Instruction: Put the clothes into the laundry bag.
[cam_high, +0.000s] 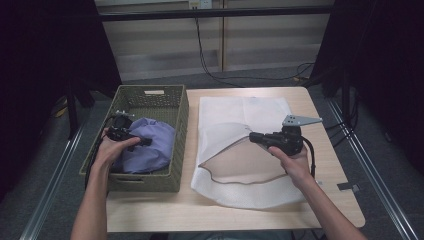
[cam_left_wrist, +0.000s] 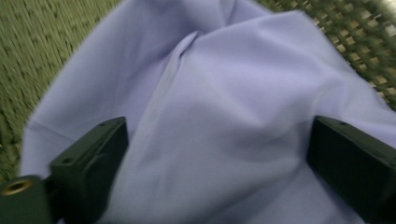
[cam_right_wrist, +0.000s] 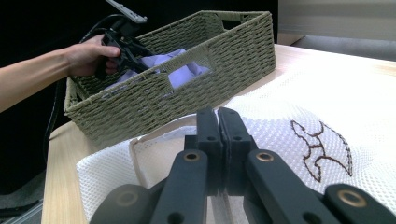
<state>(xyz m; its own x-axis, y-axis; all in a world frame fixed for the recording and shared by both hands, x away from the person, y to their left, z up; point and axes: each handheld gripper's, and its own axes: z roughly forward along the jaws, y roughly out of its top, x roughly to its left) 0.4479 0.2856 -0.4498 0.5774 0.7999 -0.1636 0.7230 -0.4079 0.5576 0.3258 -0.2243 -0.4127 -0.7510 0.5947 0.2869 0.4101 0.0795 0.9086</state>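
Starting at the left side of the bench: the woven basket (cam_high: 177, 107) sits there with a lilac cloth (cam_high: 150, 147) bunched up inside it, and the left tool (cam_high: 145, 142) is right down on top of that cloth. In the left gripper view its jaws are spread wide, with the lilac cloth (cam_left_wrist: 224, 107) bulging up between them, and a raised fold runs away from the camera just left of centre. I can't quite tell if the pads are already pressing into the fabric, but nothing looks pinched yet. So the thing to grab lies straight below and ahead of that tool, pretty much no sideways offset, and the left hand is clearly the nearer one.

Moving right: a white mesh laundry bag (cam_high: 260, 107) lies flat on the bench (cam_high: 330, 195) beside the basket, long axis running away from the person, mouth toward the near end. The right tool (cam_high: 252, 137) has its jaws squeezed together on the upper edge of the bag's mouth, lifting it so the opening gapes toward the basket side. You can see the closed pair in the right gripper view (cam_right_wrist: 218, 128), with the mesh (cam_right_wrist: 299, 121) around them.

My guess is the next bit turns on that gap: the cloth has to travel rightward out of the basket, over its wall and into the held-open mouth, so the bag opening facing left is what matters.
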